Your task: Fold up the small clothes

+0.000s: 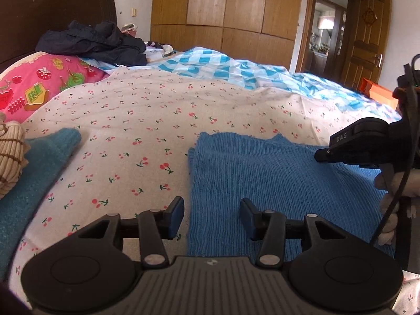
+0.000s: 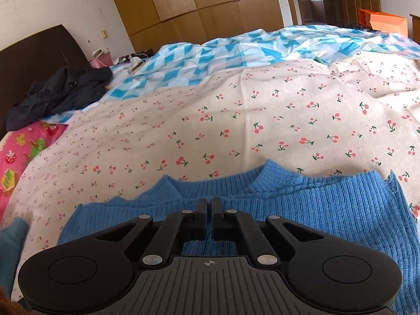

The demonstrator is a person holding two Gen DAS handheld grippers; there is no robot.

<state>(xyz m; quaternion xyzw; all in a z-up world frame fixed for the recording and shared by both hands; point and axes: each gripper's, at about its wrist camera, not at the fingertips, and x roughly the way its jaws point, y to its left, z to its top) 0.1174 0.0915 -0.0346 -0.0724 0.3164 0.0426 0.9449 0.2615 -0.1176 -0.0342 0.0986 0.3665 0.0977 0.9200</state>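
Lying flat, blue sweater (image 2: pixel 302 210) – right jaws closed over it (left's straddle its edge).

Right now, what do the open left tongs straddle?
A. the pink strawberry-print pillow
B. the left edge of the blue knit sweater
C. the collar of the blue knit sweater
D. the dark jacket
B: the left tongs stand open with one finger over the cherry-print sheet and the other over the blue knit sweater, its left edge between them.
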